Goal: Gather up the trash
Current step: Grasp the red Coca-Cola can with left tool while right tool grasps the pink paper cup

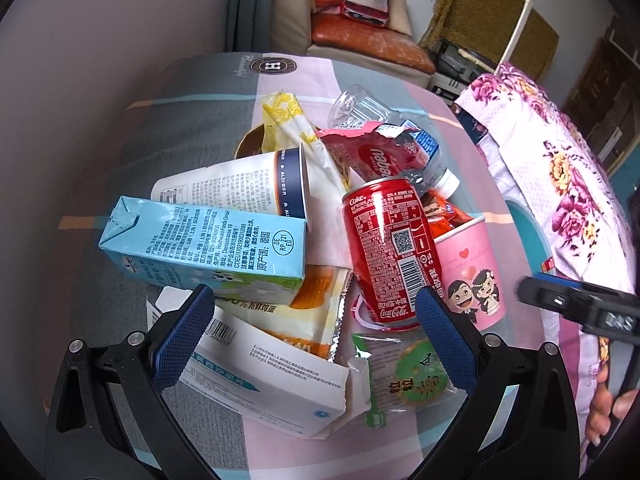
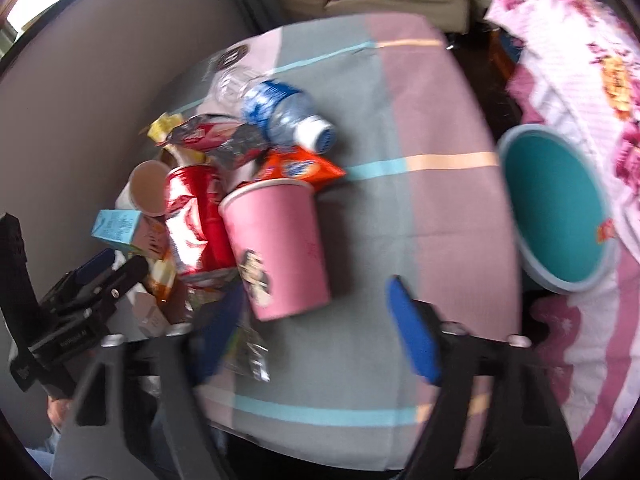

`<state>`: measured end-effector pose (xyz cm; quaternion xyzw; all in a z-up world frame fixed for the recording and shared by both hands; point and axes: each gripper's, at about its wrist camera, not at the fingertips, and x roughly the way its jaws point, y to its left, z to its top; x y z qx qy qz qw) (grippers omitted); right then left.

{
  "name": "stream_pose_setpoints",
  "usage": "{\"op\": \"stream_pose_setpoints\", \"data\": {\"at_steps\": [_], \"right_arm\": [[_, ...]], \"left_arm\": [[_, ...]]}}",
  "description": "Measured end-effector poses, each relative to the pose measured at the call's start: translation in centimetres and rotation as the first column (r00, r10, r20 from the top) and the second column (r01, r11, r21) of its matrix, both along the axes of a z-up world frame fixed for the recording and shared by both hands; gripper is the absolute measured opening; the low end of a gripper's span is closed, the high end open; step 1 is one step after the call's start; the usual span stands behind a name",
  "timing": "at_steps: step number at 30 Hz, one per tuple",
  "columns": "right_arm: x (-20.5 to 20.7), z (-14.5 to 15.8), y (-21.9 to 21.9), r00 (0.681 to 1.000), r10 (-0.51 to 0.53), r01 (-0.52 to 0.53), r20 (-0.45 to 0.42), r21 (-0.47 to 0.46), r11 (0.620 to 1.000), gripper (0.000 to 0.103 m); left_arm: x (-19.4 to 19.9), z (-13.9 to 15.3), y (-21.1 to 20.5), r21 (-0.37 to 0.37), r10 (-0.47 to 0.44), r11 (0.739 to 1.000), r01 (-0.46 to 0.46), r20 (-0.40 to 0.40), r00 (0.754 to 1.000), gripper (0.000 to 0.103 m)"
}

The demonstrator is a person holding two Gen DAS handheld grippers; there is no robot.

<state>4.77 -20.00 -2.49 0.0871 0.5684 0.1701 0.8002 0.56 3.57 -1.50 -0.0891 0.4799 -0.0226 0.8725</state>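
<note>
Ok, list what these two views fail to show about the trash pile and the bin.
- Teal bin: inside hidden by the angle in the right wrist view; left wrist view shows only a sliver behind the pink cup.
- Orange wrapper: print motion-blurred.
- White box: partly hidden by left gripper.

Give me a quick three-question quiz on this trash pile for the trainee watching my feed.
1. True or false: the red cola can stands upright on the table.
2. Which item lies right beside the can, toward the teal bin? A) blue milk carton B) pink paper cup C) water bottle
3. Fill in: both pairs of tongs, left and right, hold ____.

Key: 1 false, it lies on its side; 2 B; 3 nothing.
</note>
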Motion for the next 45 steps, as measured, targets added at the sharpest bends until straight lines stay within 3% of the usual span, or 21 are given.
{"op": "stream_pose_setpoints", "data": {"at_steps": [10, 12, 14, 19, 25, 32, 36, 37, 45], "right_arm": [[3.3, -2.7, 2.7, 0.993, 0.085, -0.082, -0.082, 0.043, 0.996, 0.07], [3.2, -2.9, 2.5, 0.992, 0.092, -0.086, -0.09, 0.063, 0.994, 0.057], [3.0, -2.7, 2.1, 0.992, 0.097, -0.09, -0.086, 0.081, 0.993, 0.057], [1.8, -2.5, -0.4, 0.993, 0.067, -0.059, -0.095, 0.088, 0.994, 0.057], [0.8, -2.5, -3.7, 0.997, 0.01, -0.006, -0.079, 0.05, 0.999, 0.057], [0.6, -2.9, -6.1, 0.996, -0.045, 0.049, -0.073, 0.048, 0.998, 0.058], [1.2, -3.2, -6.5, 0.996, -0.047, 0.051, -0.075, 0.055, 0.997, 0.059], [1.3, -3.2, -6.5, 0.996, -0.045, 0.049, -0.076, 0.054, 0.997, 0.059], [1.9, -3.5, -6.3, 0.996, -0.038, 0.042, -0.076, 0.053, 0.998, 0.064]], "left_arm": [[0.1, 0.3, -0.3, -0.002, -0.026, 1.0, 0.026, -0.009, 1.0, 0.1], [0.1, 0.6, -0.6, -0.004, -0.035, 0.999, 0.035, -0.01, 0.999, 0.1], [0.1, 0.9, -1.2, -0.004, -0.051, 0.999, 0.051, -0.01, 0.999, 0.094], [0.9, 1.4, -3.6, -0.007, -0.114, 0.994, 0.114, -0.035, 0.993, 0.081], [3.4, 0.2, -6.1, 0.043, -0.122, 0.991, 0.126, -0.088, 0.989, 0.08], [6.1, -2.4, -6.2, 0.033, -0.072, 0.996, 0.078, -0.161, 0.984, 0.08], [6.7, -2.9, -6.1, 0.032, -0.065, 0.997, 0.071, -0.157, 0.985, 0.077], [6.7, -2.9, -6.3, 0.04, -0.072, 0.996, 0.079, -0.158, 0.985, 0.067], [5.7, -1.8, -6.6, 0.036, -0.116, 0.992, 0.122, -0.134, 0.984, 0.067]]}}
